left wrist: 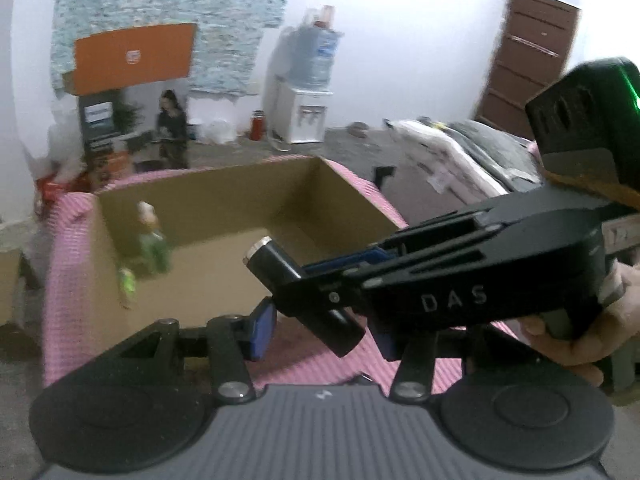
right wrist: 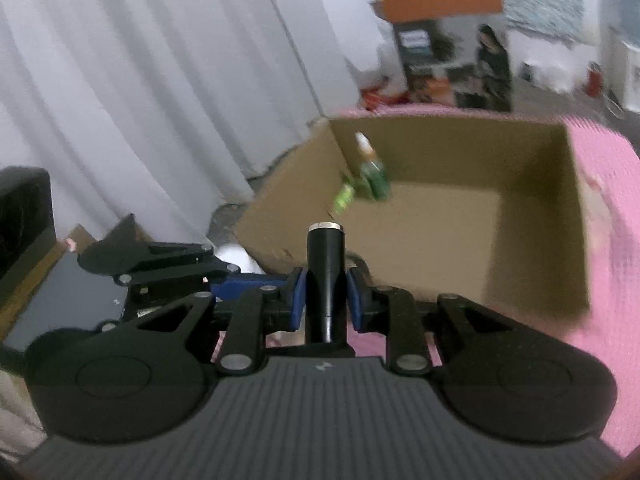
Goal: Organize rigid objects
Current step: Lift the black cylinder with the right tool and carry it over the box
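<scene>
Right gripper [right wrist: 326,296] fingers clamp a black cylindrical torch with a silver rim [right wrist: 325,272], held above the near edge of an open brown cardboard box [right wrist: 532,208] on pink striped cloth [right wrist: 612,216]. Inside, a blurred green bottle [right wrist: 372,174] leans in the far-left corner. Left gripper [left wrist: 320,332] fingers stand apart, holding nothing; the torch partly hides them.

A makeshift workroom — water dispenser [left wrist: 304,112], white curtain [right wrist: 140,80], bare floor [left wrist: 360,148], brown door [left wrist: 528,60].
</scene>
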Demonstrator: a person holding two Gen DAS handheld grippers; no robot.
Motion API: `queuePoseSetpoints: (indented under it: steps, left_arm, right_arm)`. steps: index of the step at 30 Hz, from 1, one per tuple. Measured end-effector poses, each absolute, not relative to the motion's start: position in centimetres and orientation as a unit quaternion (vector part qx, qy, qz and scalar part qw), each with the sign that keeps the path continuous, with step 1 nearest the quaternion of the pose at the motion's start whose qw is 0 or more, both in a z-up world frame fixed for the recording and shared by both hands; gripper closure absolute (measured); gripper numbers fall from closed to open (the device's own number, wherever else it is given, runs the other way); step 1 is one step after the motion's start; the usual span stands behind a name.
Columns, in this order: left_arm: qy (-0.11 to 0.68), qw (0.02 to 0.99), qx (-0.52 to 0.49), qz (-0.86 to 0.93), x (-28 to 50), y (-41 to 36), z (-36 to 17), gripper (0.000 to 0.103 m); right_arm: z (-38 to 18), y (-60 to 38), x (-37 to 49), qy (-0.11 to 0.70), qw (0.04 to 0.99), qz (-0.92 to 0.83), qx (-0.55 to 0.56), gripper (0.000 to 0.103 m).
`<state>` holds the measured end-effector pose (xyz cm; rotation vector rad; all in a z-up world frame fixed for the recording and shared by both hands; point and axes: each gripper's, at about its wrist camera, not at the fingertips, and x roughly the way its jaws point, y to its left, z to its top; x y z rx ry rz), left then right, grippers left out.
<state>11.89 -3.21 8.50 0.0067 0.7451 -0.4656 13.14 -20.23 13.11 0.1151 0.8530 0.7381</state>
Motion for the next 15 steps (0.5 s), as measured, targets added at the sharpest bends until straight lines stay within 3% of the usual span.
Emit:
queuePoseSetpoints:
  steps: [7, 15]
  left_arm:
    - [0.43, 0.885, -0.005, -0.177, 19.4, 0.6, 8.9, 0.051]
    - [0.496, 0.856, 0.018, -0.141, 24.4, 2.4, 5.1, 0.051]
  right_arm:
    - [12.9, -15.3, 21.8, 0.446, 0.802, 0.389, 0.086, 0.082]
    - [7.0, -11.3, 28.9, 0.543, 0.742, 0.376, 0.115, 0.082]
